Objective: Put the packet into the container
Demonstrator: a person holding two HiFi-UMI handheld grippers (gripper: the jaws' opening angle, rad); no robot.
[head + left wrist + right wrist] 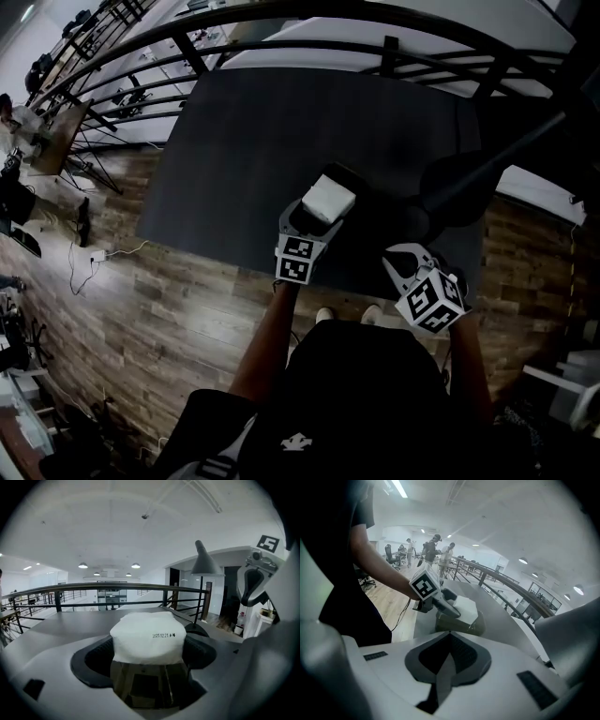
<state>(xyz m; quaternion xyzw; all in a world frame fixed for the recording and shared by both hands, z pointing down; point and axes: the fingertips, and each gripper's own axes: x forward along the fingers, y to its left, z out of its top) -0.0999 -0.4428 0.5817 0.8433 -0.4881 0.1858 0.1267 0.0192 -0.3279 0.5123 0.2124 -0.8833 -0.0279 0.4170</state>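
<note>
- Over the near edge of the dark table (244, 150), the left gripper (323, 202) hangs with the white packet (148, 637) clamped between its jaws, which stand wide around it, a pad on either side.
- Directly beneath the packet sits the container (143, 686), a small box with tinted, see-through walls and an open top facing up.
- From the right gripper view the packet looks poised right at the container's mouth (461, 626); whether its underside already touches the rim cannot be told.
- The step in hand looks like the lowering and release, with the task close to its end.
- To do it well: keep the packet level and centred over the opening, since it looks nearly as wide as the box, so a corner could catch on the rim.
- Ease straight down until the packet's body sits below the rim, and only then spread the jaws.
- Letting go early could leave the packet perched on top or tip it off onto the table.
- The right gripper (401, 264) waits to the side, near the table's front edge, jaws pressed together on nothing.
- It could steady the light box if it shifts.
- Inside the container nothing else shows through the walls, though the packet hides most of its interior.
</note>
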